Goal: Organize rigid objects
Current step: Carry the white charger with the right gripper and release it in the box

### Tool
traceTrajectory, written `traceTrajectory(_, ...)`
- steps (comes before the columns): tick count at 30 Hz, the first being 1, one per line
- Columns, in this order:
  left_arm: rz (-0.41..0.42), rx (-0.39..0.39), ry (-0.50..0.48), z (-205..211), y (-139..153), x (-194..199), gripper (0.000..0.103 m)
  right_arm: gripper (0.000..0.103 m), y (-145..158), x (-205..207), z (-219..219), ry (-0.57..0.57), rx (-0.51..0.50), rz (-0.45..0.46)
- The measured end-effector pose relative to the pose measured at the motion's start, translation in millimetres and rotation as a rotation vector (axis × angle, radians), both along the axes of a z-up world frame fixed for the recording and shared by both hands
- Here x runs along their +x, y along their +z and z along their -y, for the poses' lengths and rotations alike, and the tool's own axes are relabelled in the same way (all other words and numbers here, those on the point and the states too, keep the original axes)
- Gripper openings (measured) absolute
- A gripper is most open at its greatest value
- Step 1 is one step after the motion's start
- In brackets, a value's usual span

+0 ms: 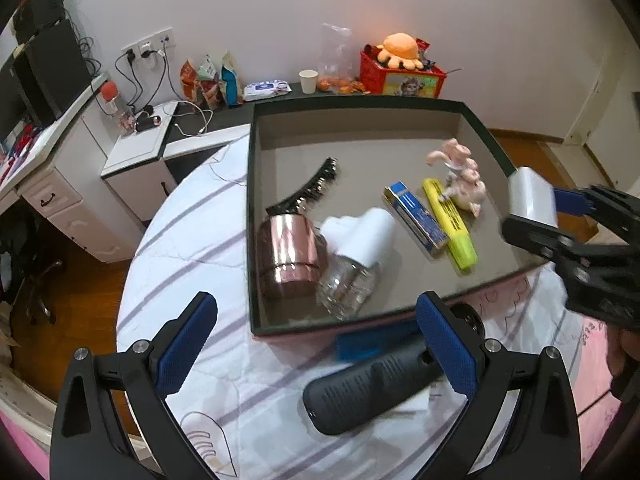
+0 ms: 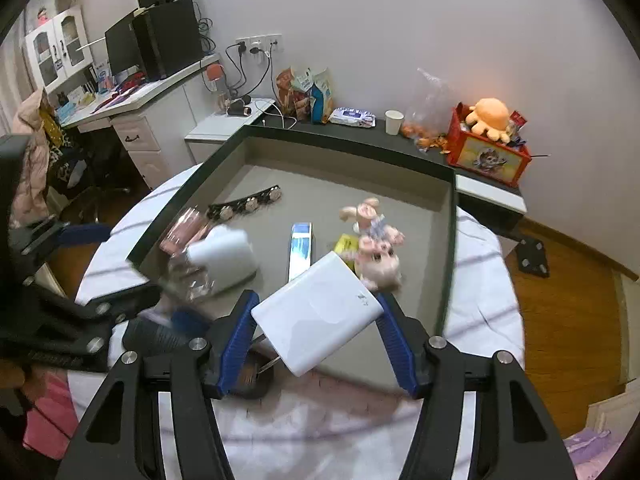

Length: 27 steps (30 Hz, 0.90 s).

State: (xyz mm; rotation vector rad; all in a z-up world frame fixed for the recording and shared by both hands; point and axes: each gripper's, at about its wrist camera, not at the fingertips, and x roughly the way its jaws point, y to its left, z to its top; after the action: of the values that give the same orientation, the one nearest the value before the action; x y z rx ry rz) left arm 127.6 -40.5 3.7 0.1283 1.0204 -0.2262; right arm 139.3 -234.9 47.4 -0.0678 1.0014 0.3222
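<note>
White power bank (image 2: pixel 320 312) pinched across its width by the right gripper (image 2: pixel 316 332), poised over the near edge of the open box (image 2: pixel 452 216).

Its long axis slants up-left toward the box floor, free space lying ahead beside the blue carton (image 2: pixel 301 250) and pink toy (image 2: pixel 376 240). The left gripper (image 1: pixel 316 344) hangs spread and empty, nearer the black handled device (image 1: pixel 372 388) on the tablecloth. Only the left view shows that device whole and the yellow highlighter (image 1: pixel 450 224).
</note>
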Motion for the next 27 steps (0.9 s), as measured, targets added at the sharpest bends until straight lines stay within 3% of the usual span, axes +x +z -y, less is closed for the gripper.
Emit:
traceTrajectory(6, -0.013, 0.001, 0.007, -3, -5, 12, 0.101, 0.061, -31, 40, 2, -0.029, 0.027, -0.061)
traceTrajectory(13, -0.019, -0.004, 0.003, -2, -9, 17, 0.101, 0.062, -48, 54, -5, -0.034, 0.009, -0.069)
traceTrajectory(18, -0.018, -0.005, -0.004, 1, -8, 15, 0.101, 0.079, -51, 54, -6, -0.047, -0.055, -0.054)
traceTrajectory(27, -0.004, -0.011, -0.015, 5, -3, -2, 0.101, 0.087, -34, 38, 10, -0.105, 0.001, -0.026)
